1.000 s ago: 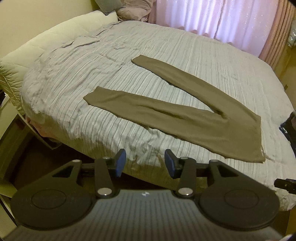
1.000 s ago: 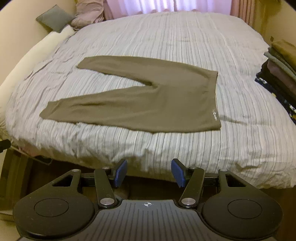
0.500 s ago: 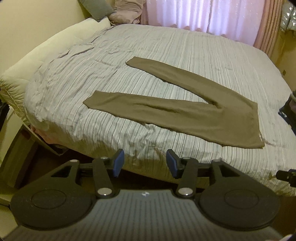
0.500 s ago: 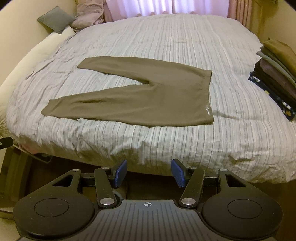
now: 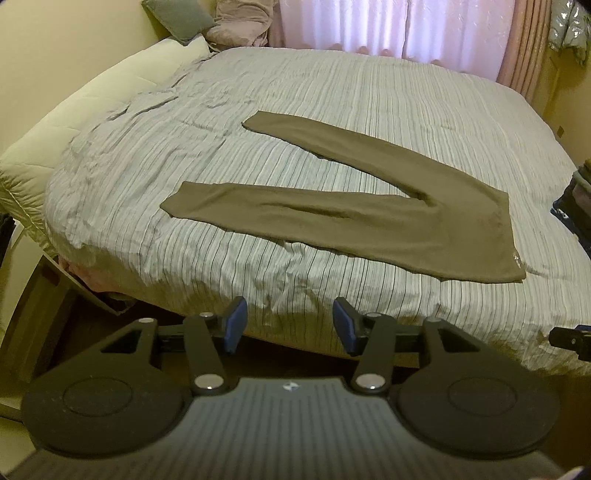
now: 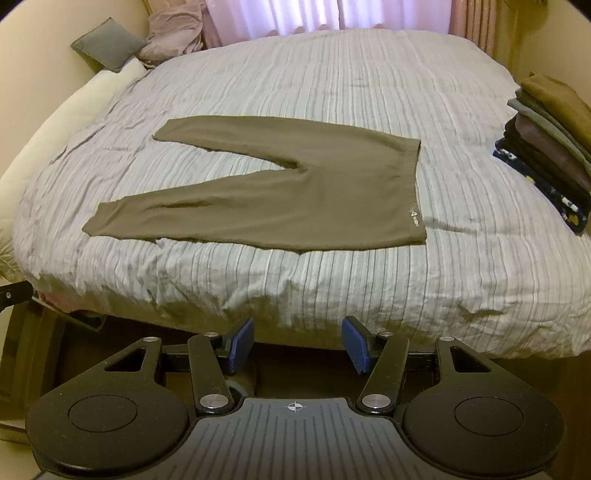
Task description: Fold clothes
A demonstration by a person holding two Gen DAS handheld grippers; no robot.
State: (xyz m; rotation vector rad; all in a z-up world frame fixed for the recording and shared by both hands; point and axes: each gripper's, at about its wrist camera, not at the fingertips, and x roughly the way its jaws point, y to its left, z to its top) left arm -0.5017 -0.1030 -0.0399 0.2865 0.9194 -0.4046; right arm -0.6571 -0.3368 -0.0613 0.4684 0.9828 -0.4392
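Olive-brown leggings [image 5: 369, 218] [image 6: 295, 188] lie flat on the striped bedspread [image 5: 332, 103] [image 6: 332, 74], legs spread in a V toward the left, waistband at the right with a small white logo. My left gripper [image 5: 288, 325] hangs open off the near bed edge, below the nearer leg, with nothing between its blue pads. In the right wrist view my right gripper [image 6: 298, 343] also stands open and empty in front of the bed edge, below the leggings' hip part.
A stack of folded clothes [image 6: 550, 147] sits at the bed's right edge. Pillows [image 5: 177, 18] [image 6: 107, 44] and a pinkish bundle [image 5: 240, 26] lie at the head, under the curtained window [image 5: 388, 26]. A white duvet roll [image 5: 92, 107] lines the left side.
Both views have drawn back slightly, so the leggings sit a bit higher and more level in frame. The left jaws stand a little wider. The leggings have not moved.
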